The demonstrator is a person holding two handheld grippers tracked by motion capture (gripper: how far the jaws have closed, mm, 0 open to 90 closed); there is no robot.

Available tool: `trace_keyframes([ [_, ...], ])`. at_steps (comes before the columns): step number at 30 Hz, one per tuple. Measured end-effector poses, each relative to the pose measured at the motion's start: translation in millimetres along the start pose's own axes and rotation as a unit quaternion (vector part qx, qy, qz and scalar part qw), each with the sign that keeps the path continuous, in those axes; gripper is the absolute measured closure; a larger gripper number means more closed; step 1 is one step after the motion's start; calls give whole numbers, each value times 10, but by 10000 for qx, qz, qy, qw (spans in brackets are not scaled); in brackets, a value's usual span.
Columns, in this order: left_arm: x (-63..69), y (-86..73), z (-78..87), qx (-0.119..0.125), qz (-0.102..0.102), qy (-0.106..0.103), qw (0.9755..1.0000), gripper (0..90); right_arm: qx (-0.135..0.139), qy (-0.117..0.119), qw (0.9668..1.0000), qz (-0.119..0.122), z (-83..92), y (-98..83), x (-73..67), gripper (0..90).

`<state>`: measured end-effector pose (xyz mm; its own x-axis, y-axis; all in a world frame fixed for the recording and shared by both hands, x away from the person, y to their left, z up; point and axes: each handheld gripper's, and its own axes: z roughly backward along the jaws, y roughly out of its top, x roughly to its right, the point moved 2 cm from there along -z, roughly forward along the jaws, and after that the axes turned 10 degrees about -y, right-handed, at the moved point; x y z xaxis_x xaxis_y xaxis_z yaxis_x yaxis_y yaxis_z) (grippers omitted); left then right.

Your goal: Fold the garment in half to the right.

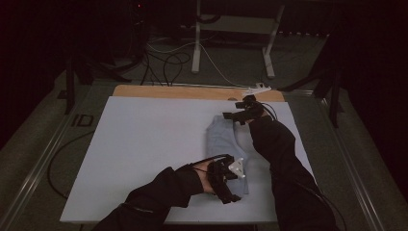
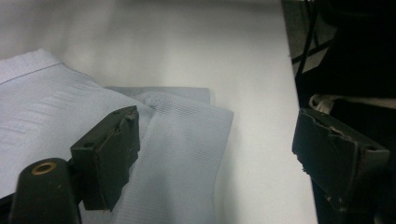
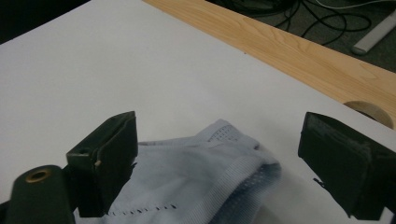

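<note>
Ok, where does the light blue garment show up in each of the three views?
High view: the light blue garment lies folded right of centre on the white board, between the two grippers.
Left gripper view: it covers the lower left, with the left jaw over it.
Right gripper view: it sits bottom centre, between the open jaws.
Shared landmark: the white board under it.

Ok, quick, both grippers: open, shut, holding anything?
Left gripper: open, holding nothing, over the light blue garment.
Right gripper: open, holding nothing, above the garment's far end.
</note>
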<state>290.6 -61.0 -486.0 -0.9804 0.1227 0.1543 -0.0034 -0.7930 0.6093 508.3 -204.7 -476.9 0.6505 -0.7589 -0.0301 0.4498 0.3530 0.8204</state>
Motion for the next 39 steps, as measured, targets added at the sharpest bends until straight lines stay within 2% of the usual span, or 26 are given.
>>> trace_keyframes([
  [5,30,-47,78,11,3,63,10000,51,8,35,9999,111,12,-7,-45,116],
  [8,50,-80,150,68,24,128,9999,19,11,23,9998,183,37,-15,-76,116],
  [15,86,-221,341,186,80,235,9995,4,20,-37,9995,300,104,-64,-149,117],
  [22,96,-448,511,326,367,400,9980,3,39,33,9989,473,174,-101,-214,117],
  [24,97,-503,552,318,368,424,9979,3,32,24,9987,503,180,-113,-232,116],
  [27,88,-579,619,453,508,612,9958,3,32,22,9987,511,180,-124,-254,107],
  [29,84,-638,671,579,550,644,9947,3,35,39,9989,467,181,-125,-272,107],
  [32,85,-764,740,613,668,742,9931,3,26,5,9987,502,182,-125,-293,103],
  [34,88,-808,763,620,665,766,9929,3,27,8,9986,526,183,-129,-300,98],
  [37,112,-989,840,657,849,875,9904,3,-28,-40,9982,600,176,-143,-311,96],
  [38,112,-989,840,657,849,875,9904,3,-29,-58,9983,588,171,-149,-313,93],
  [39,127,-1091,879,711,915,900,9892,3,-24,-93,9982,599,164,-153,-312,93],
])
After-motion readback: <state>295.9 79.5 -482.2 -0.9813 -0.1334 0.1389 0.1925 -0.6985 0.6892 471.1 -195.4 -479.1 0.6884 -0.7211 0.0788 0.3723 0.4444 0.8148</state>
